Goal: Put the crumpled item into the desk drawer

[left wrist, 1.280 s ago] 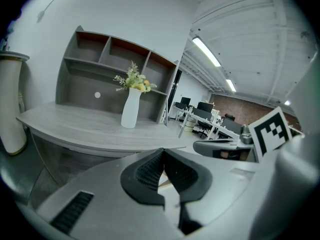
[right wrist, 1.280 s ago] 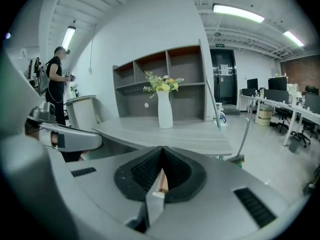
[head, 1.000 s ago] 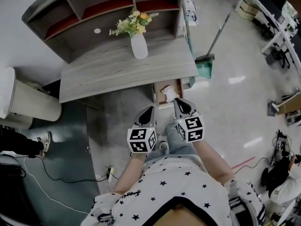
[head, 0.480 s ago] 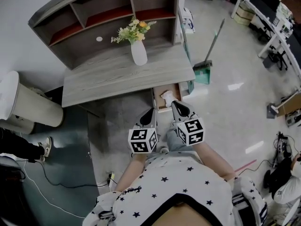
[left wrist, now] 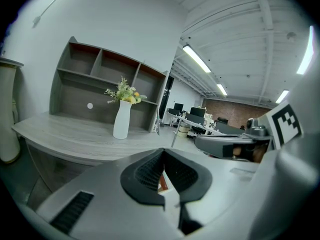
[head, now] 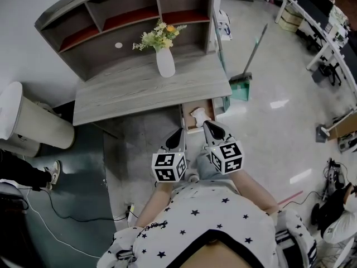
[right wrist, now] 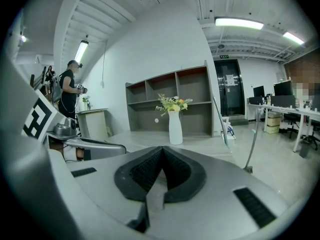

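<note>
A white crumpled item (head: pixel 198 114) lies inside the open desk drawer (head: pixel 184 118), which sticks out under the right end of the grey desk (head: pixel 128 91). My right gripper (head: pixel 206 124) is shut and empty, its tips just in front of the drawer and close to the item. Beside it, my left gripper (head: pixel 181 130) is also shut and empty, just left of the drawer's front corner. In the left gripper view the left gripper (left wrist: pixel 161 155) has its jaws pressed together. The right gripper (right wrist: pixel 162 152) looks the same in the right gripper view.
A white vase of flowers (head: pixel 165 62) stands on the desk below a shelf unit (head: pixel 111 21). A broom with a green dustpan (head: pixel 243 82) leans at the desk's right. A pale bin (head: pixel 28 121) stands on the left. A person (right wrist: pixel 67 91) stands beyond.
Both grippers stay shut and have drawn back very slightly from the drawer. The head view has shifted a little; the crumpled item has not moved.
</note>
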Demonstrator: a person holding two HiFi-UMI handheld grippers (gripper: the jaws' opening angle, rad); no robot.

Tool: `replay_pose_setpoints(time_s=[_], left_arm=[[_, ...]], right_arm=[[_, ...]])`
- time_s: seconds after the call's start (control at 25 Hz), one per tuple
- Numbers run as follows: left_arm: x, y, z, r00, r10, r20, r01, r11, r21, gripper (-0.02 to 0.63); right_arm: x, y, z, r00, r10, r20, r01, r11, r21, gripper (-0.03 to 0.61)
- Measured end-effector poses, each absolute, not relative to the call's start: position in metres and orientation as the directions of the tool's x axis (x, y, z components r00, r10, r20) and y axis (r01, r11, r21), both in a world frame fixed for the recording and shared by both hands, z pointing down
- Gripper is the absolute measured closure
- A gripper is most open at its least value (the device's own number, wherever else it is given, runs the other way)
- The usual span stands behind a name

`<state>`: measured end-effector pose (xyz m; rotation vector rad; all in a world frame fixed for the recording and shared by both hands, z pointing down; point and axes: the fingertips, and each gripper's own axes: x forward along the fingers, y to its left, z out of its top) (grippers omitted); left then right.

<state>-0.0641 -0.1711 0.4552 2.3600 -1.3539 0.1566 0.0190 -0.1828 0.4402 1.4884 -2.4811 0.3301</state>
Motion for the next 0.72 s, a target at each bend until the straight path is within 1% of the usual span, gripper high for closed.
replay_pose_setpoints(time_s=[0.72], left_arm=[[-0.0655,-0.1737,0.4532,0.512,-0.802,0.307,-0.854,-0.436,0.283,0.601]], right_arm=[[0.0188,-0.1881,0.4335,-0.468,-0.839,0.277,-0.880,0.470,-0.066,0.587]])
